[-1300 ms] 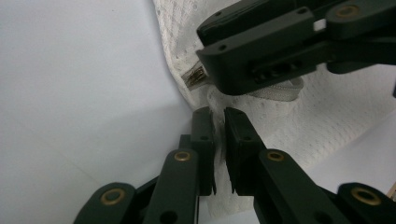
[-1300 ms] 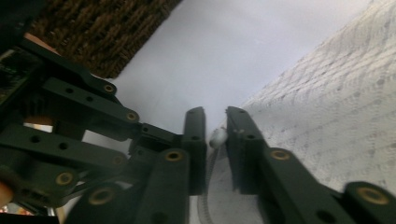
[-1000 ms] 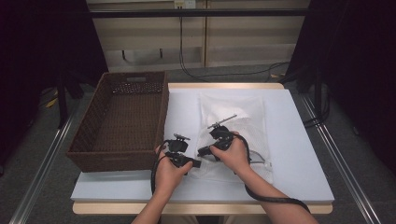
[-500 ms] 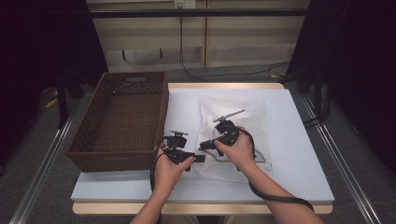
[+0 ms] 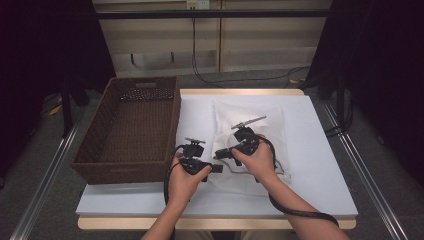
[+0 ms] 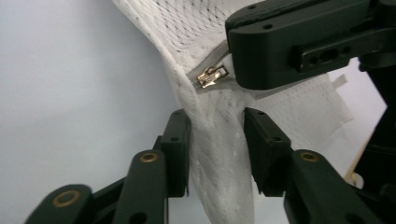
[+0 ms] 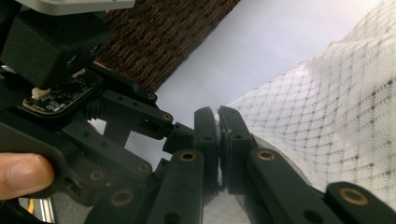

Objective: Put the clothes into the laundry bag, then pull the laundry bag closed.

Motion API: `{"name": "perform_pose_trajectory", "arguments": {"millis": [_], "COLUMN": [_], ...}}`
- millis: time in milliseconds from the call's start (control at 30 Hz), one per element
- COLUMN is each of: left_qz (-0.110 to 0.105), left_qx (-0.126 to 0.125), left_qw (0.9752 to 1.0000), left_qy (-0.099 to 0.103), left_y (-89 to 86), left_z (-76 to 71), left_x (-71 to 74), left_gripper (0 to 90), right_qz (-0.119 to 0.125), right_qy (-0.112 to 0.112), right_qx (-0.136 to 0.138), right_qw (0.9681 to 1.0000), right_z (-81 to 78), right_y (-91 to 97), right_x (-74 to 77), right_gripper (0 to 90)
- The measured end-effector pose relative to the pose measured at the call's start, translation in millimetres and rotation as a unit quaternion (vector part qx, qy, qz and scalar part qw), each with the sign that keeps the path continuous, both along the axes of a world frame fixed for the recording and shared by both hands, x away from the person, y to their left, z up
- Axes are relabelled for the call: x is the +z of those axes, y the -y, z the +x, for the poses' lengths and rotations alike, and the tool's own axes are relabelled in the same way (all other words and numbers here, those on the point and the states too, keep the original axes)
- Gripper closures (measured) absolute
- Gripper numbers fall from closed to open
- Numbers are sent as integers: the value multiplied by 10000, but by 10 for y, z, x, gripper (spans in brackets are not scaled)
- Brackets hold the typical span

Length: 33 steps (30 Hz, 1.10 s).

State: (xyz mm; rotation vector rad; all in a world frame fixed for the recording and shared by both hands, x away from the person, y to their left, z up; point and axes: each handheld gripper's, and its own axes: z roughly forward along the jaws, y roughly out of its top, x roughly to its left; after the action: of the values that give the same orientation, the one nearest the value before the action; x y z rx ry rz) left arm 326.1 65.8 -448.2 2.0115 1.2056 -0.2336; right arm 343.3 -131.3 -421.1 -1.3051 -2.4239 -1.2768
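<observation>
The white mesh bag (image 5: pixel 250 145) lies at the centre of the high view on the pale blue table top (image 5: pixel 320 165), its near-left corner lifted. In the left gripper view a fold of its netting hangs down the middle of the frame, with the brass zipper pull (image 6: pixel 211 75) just above centre at the end of the zip.

The right gripper (image 5: pixel 224 154) is clamped tight on that corner beside the pull (its two black jaws meet with only a sliver of white between them in the right gripper view). The left gripper (image 5: pixel 216 168) sits just left of it, jaws half apart and just now narrowing, the fold of mesh between them; the left jaw brushes the cloth, the other stands clear.

The two grippers crowd one another at lower centre of the high view, nearly touching, so each blocks the other's side approach to the zip.

The brown wicker basket (image 5: pixel 131 131) fills the left part of the table, its right wall close to the left hand (image 5: pixel 186 181). To the right of the bag the table is bare out to its edge; the near edge runs just below the hands.
</observation>
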Motion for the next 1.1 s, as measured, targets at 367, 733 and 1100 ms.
{"name": "perform_pose_trajectory", "arguments": {"millis": [367, 733, 1100], "left_qz": [-229, 153, 14], "left_qx": [85, -189, 10], "left_qw": [9995, 9997, 9997], "left_qy": [-200, -38, -227], "left_y": [-15, -4, -51], "left_z": [12, -15, -9], "left_x": [29, 65, 59], "left_gripper": [835, 885, 888], "right_qz": [132, 221, 215], "right_qy": [-18, -156, -71], "right_qx": [-35, -39, -41], "right_qw": [9999, 9996, 9997], "right_z": [-11, -18, -57], "right_y": [34, 37, 126], "right_x": [8, -52, -55], "right_gripper": [867, 868, 870]}}
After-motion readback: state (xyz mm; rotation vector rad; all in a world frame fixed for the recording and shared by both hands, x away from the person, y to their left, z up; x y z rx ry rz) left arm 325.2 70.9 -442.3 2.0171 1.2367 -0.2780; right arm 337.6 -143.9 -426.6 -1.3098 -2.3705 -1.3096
